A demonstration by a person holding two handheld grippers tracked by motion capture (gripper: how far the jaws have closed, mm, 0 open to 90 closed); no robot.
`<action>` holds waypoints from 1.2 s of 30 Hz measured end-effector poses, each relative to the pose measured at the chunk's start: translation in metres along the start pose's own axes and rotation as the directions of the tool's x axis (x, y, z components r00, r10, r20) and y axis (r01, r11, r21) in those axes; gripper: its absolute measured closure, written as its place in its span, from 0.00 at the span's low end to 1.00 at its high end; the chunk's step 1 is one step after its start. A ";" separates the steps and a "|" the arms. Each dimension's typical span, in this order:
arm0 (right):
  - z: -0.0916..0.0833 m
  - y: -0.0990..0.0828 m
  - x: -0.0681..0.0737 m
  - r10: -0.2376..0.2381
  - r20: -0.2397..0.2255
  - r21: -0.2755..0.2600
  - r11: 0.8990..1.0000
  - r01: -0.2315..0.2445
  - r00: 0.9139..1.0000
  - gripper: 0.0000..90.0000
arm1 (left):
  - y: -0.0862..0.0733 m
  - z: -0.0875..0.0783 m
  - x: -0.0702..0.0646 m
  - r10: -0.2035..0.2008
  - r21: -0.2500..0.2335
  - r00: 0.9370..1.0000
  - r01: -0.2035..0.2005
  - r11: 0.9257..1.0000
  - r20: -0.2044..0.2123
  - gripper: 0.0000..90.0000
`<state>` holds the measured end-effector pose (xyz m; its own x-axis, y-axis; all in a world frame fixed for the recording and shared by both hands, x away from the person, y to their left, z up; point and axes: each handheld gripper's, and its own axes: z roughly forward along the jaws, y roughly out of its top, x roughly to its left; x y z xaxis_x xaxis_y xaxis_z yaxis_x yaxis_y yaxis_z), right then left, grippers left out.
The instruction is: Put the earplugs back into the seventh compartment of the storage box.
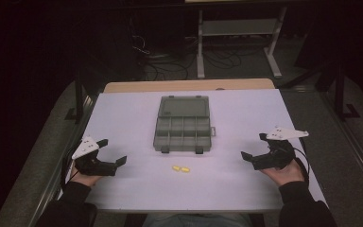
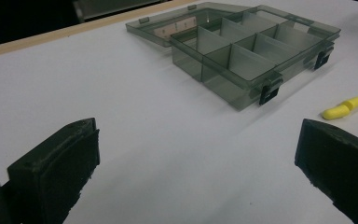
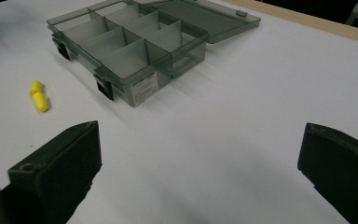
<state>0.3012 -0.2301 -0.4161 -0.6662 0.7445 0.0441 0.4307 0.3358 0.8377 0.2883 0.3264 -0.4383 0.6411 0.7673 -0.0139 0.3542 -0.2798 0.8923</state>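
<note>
Organizer box [image 1: 183, 126] lies open; yellow pieces [image 1: 180, 169], perhaps earplugs, nearby

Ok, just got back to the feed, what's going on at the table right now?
Nothing is being handled yet. A person holds the left gripper and the right gripper at opposite sides of the white table, both open and holding nothing. Between them sits a smoky clear organizer box with its lid folded open flat behind it; its compartments look empty. Two small yellow pieces lie touching on the table just in front of the box.
</note>
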 end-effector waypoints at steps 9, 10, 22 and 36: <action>-0.001 0.009 0.001 0.019 -0.017 0.015 1.000 -0.019 1.000 0.00 | 0.000 -0.001 -0.001 0.009 -0.013 1.000 -0.009 1.000 0.009 0.00; -0.001 0.012 0.002 0.011 -0.021 0.020 1.000 -0.010 1.000 0.00 | 0.000 -0.001 0.000 0.007 -0.011 1.000 -0.007 1.000 0.008 0.00; 0.011 0.030 0.022 -0.067 -0.076 0.071 0.995 0.073 0.995 0.00 | -0.001 0.000 0.000 0.005 -0.002 1.000 -0.005 1.000 0.014 0.00; 0.033 0.054 0.052 -0.157 -0.160 0.095 0.980 0.173 0.975 0.00 | -0.001 0.000 0.000 0.005 -0.001 1.000 -0.005 1.000 0.012 0.00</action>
<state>0.3099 -0.1542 -0.3863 -0.8141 0.5808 -0.0011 0.3646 0.5126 0.7774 0.2879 0.3262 -0.4389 0.6509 0.7590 -0.0147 0.3501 -0.2830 0.8929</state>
